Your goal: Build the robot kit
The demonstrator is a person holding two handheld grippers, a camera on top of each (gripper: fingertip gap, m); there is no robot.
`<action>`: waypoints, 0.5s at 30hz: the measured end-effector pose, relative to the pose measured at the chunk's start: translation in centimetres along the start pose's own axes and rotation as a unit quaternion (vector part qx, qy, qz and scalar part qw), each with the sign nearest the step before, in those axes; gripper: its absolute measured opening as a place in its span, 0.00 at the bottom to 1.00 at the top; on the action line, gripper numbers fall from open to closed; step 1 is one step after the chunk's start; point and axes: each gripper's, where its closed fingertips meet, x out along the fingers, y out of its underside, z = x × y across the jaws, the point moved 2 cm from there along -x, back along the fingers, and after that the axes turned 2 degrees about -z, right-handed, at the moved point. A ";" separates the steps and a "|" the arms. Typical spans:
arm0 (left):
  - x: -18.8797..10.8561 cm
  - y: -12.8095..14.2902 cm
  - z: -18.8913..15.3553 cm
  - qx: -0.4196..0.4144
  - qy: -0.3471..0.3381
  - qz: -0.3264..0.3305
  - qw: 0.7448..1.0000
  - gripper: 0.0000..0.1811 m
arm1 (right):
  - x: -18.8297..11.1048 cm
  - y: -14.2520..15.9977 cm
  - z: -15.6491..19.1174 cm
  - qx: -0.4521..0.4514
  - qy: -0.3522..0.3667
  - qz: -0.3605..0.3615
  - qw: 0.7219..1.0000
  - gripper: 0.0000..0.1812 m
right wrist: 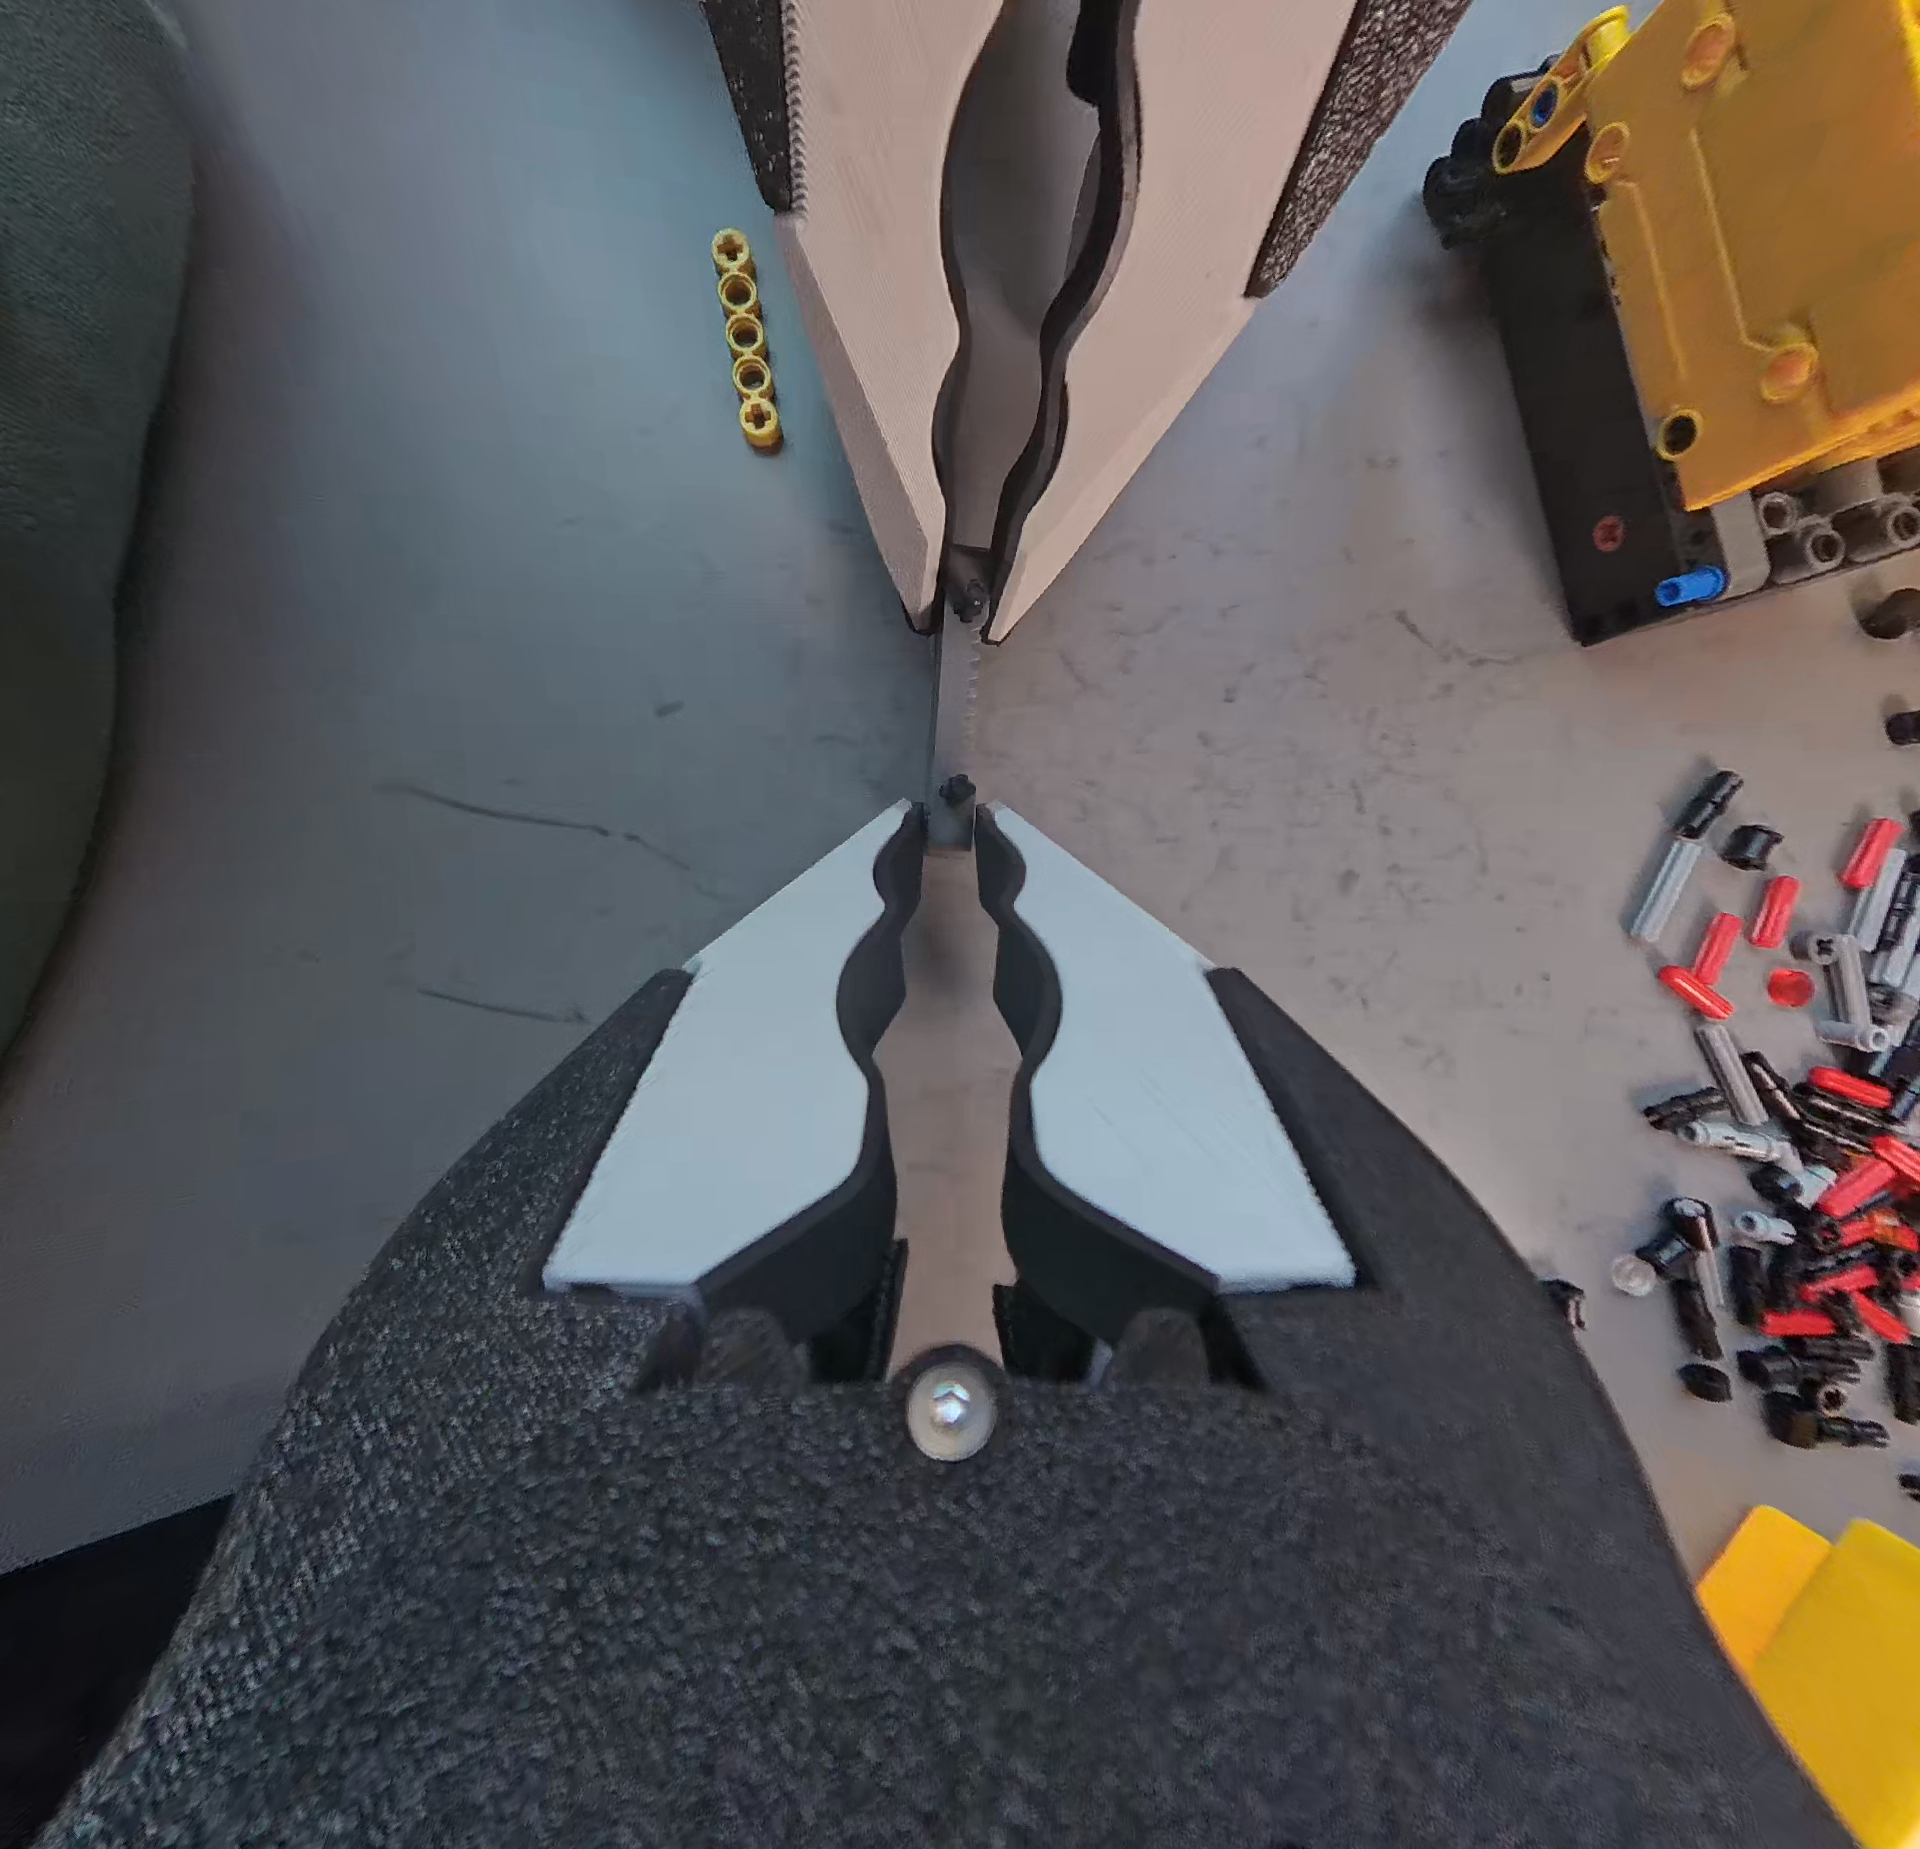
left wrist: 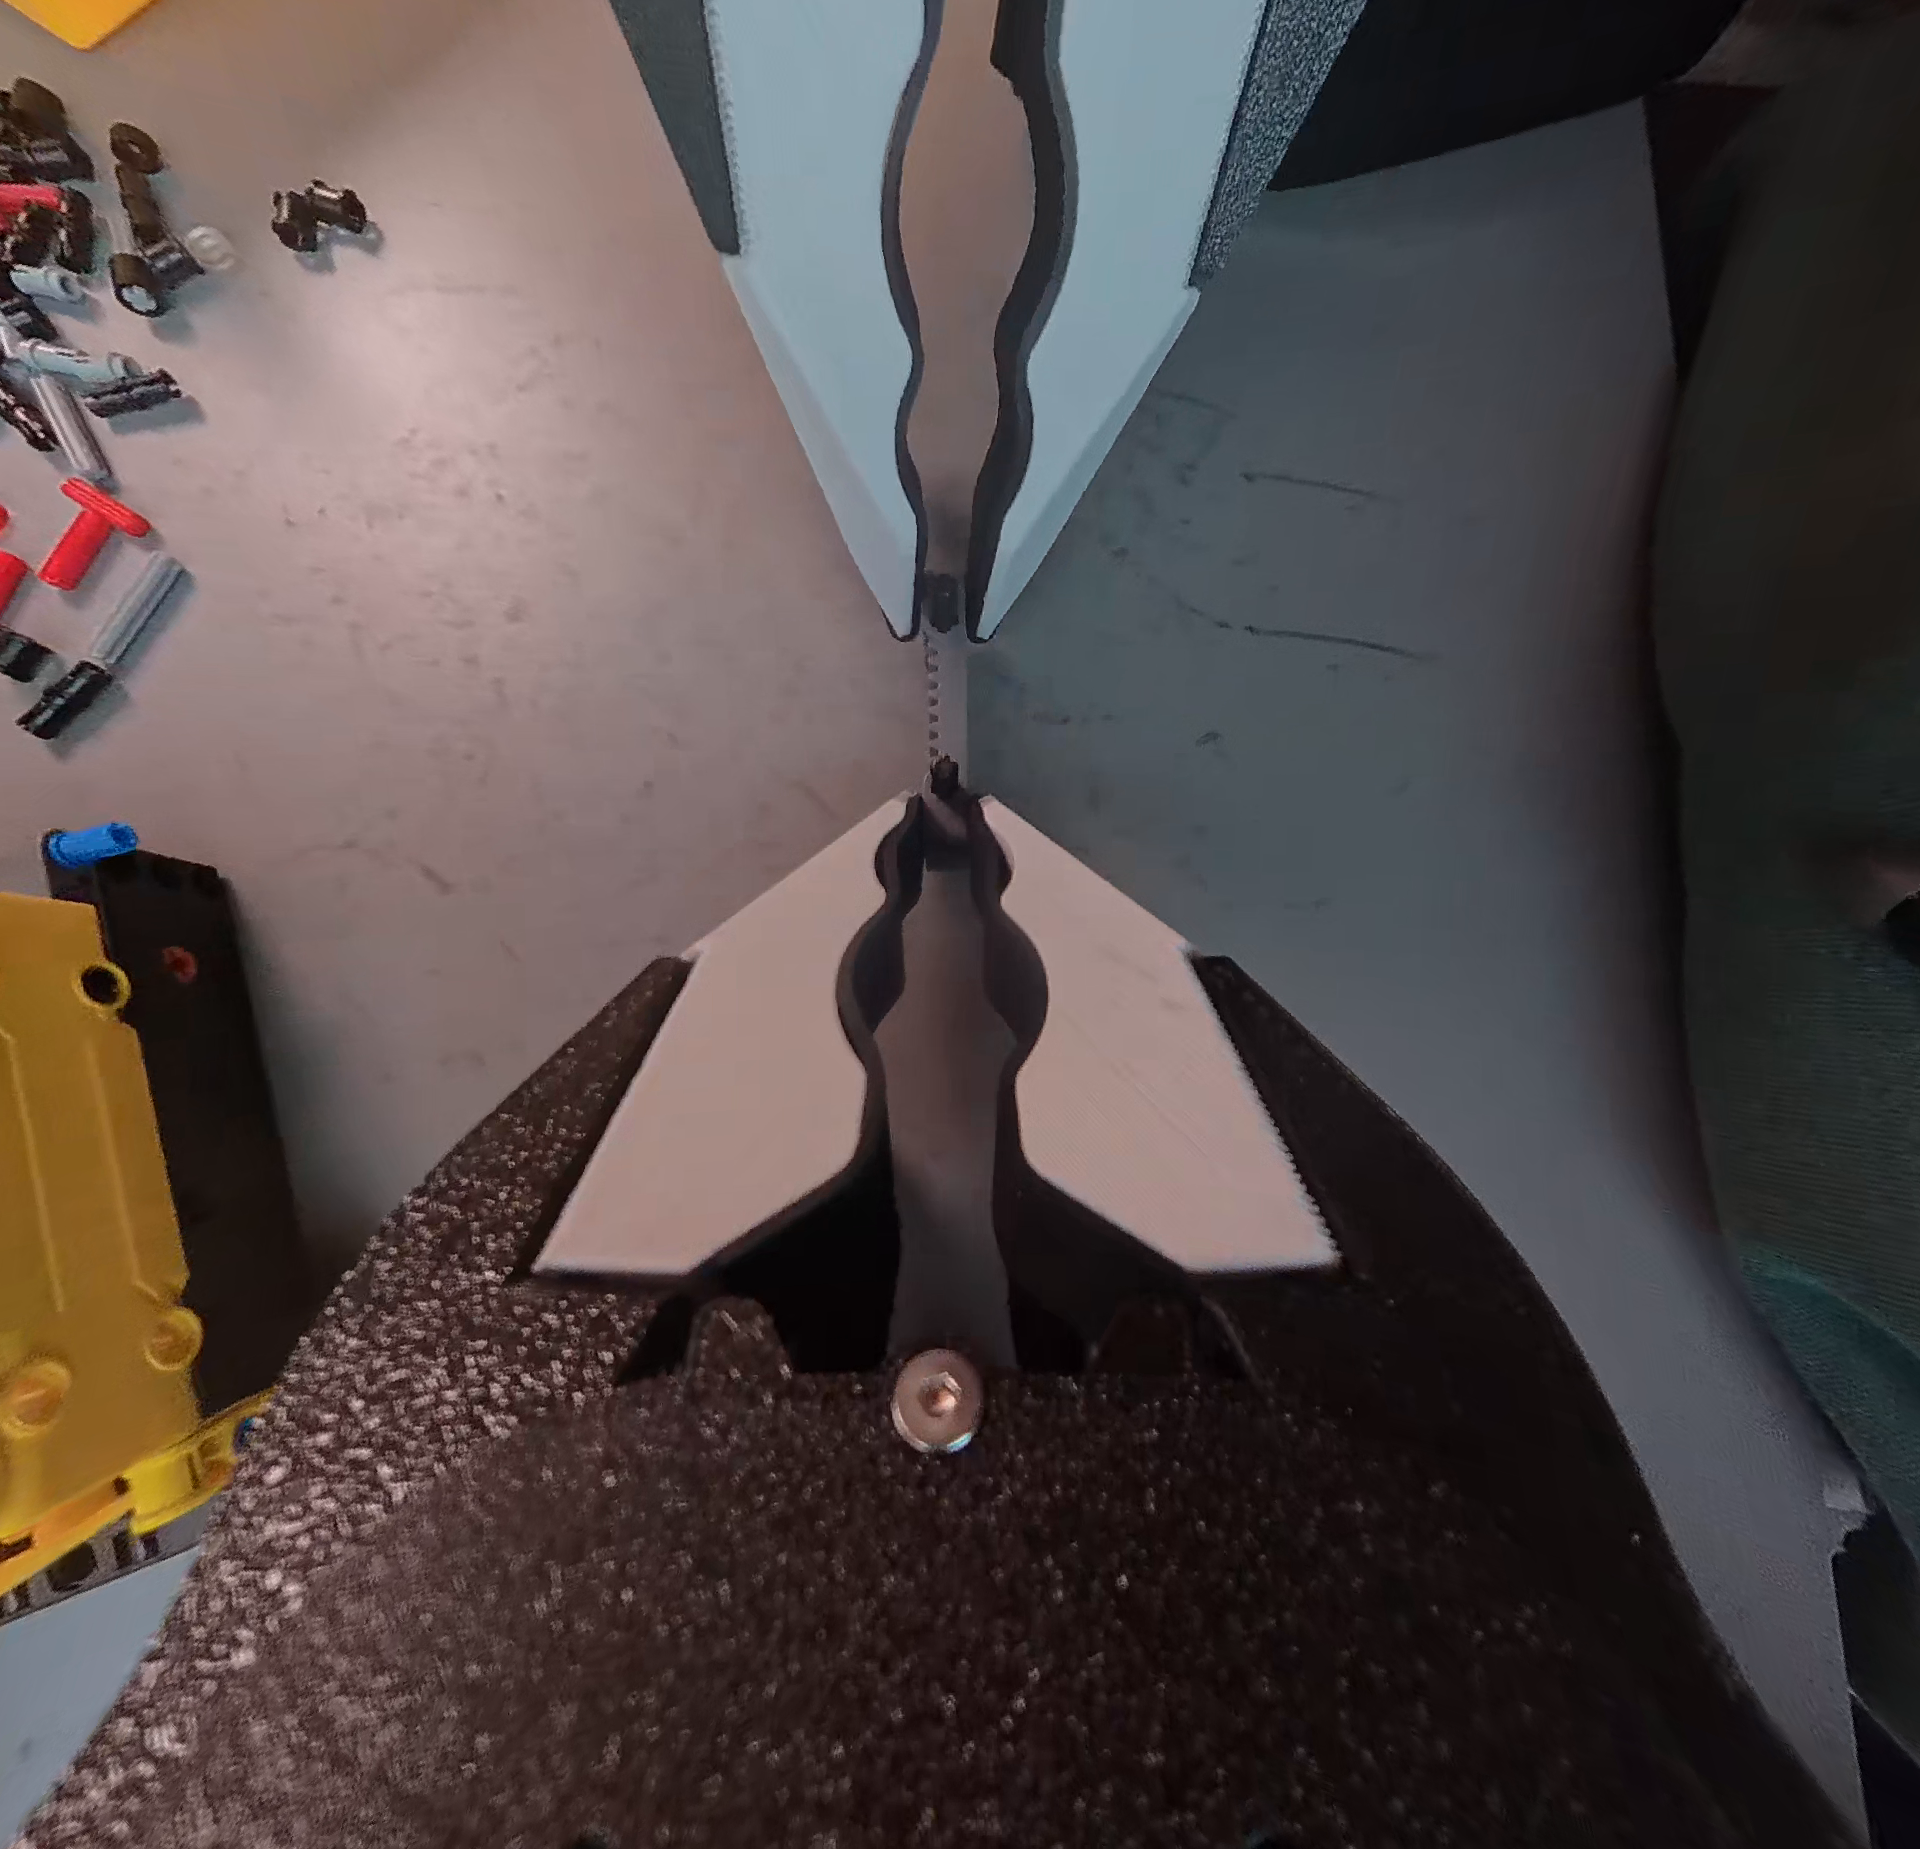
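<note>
Each gripper — left gripper and right gripper — pairs pale, tapered fingers with wavy black inner pads, seated in a speckled black body bearing one silver screw.

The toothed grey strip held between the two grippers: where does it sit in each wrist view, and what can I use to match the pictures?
Left wrist view: the toothed grey strip runs vertically at centre, between the left gripper below and the right gripper above.
Right wrist view: the strip is again at centre, the grippers swapped: right below, left above.
Shared landmark: the yellow and black block assembly.
</note>
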 end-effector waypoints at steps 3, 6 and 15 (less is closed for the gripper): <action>0.1 -0.1 0.0 0.009 0.002 0.010 1.000 0.03 | -0.3 -0.2 0.1 0.004 0.000 -0.007 1.000 0.05; 0.2 -0.2 0.0 0.012 0.006 0.015 1.000 0.04 | -0.2 -0.1 0.1 0.009 -0.003 -0.001 1.000 0.04; -0.3 -0.4 -0.1 0.029 -0.007 0.039 0.999 0.04 | 0.0 -0.3 0.1 0.028 -0.010 0.010 1.000 0.04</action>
